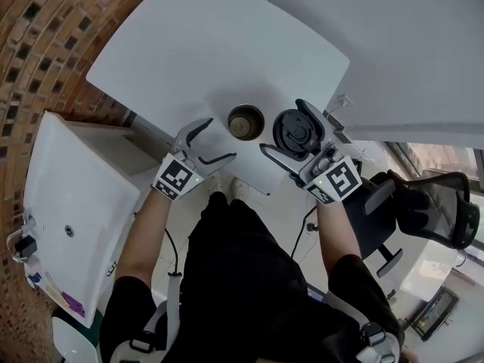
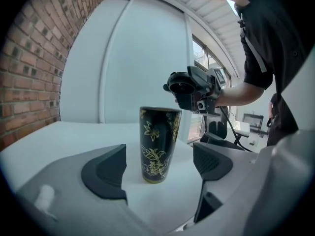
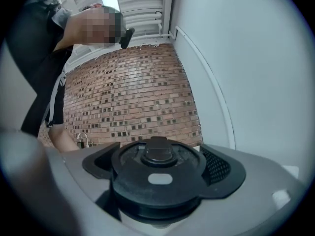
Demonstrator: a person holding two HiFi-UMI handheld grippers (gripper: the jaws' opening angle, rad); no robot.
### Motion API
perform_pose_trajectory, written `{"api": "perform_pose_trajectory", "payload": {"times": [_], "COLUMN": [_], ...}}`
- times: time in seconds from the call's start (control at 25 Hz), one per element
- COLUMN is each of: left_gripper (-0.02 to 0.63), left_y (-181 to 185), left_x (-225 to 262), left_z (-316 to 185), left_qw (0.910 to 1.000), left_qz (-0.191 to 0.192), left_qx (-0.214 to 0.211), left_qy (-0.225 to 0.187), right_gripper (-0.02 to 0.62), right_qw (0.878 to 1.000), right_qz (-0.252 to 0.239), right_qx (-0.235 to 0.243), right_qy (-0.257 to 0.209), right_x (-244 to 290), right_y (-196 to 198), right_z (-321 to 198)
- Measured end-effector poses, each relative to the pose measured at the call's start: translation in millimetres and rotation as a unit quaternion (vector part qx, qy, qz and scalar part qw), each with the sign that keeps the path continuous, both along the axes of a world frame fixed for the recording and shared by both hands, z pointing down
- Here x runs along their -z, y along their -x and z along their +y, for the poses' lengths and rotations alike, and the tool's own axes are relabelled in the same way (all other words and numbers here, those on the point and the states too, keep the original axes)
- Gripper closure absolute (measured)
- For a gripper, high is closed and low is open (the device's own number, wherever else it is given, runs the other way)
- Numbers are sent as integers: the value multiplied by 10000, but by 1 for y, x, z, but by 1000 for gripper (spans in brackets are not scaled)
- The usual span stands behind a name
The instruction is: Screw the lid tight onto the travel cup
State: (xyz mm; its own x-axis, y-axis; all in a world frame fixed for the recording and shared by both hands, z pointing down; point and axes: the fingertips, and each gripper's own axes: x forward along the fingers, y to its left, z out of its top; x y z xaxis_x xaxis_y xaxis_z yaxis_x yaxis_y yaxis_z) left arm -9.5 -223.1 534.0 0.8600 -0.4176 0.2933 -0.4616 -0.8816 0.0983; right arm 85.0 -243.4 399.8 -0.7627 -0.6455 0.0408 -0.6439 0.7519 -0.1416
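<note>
A black travel cup (image 1: pixel 246 122) with gold flower print (image 2: pixel 158 144) stands upright and uncovered on the white table (image 1: pixel 212 44), near its front edge. My left gripper (image 1: pixel 218 141) is just left of the cup with its jaws wide open. In the left gripper view (image 2: pixel 158 167) the cup stands in the gap slightly beyond the pads (image 2: pixel 106 172), and neither touches it. My right gripper (image 1: pixel 291 131) is shut on the black round lid (image 1: pixel 297 132), holding it top side up to the right of the cup. The lid (image 3: pixel 157 173) fills the space between those jaws (image 3: pixel 157 167).
A second white table (image 1: pixel 408 51) adjoins on the right. A white cabinet top (image 1: pixel 76 203) lies low on the left, and a black office chair (image 1: pixel 431 210) stands to the right. Brick surface borders the left side. My legs are close to the table's front edge.
</note>
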Motion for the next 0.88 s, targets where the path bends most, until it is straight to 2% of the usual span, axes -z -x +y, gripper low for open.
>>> {"api": "perform_pose_trajectory", "payload": {"times": [0.2,0.36,0.48,0.88], "left_gripper": [164,167,167,170], "left_y": [-18,-34,-39,-55], "left_x": [-25,-41,-53,-48], "left_z": [-10,-8,-9,-20], "left_qw": [9993,9996,9997,9992], "left_qz": [236,171,120,220], "left_qx": [184,-78,-115,-236], "left_qy": [204,196,184,-241], "right_gripper": [93,94,92,94], "right_qw": [9997,9995,9995,9998], "right_qz": [-24,27,11,-34], "right_qx": [22,62,53,133], "right_qy": [249,296,315,165], "right_x": [-23,-33,-37,-39], "right_y": [-5,-6,-7,-5], "right_z": [2,3,4,-2]}}
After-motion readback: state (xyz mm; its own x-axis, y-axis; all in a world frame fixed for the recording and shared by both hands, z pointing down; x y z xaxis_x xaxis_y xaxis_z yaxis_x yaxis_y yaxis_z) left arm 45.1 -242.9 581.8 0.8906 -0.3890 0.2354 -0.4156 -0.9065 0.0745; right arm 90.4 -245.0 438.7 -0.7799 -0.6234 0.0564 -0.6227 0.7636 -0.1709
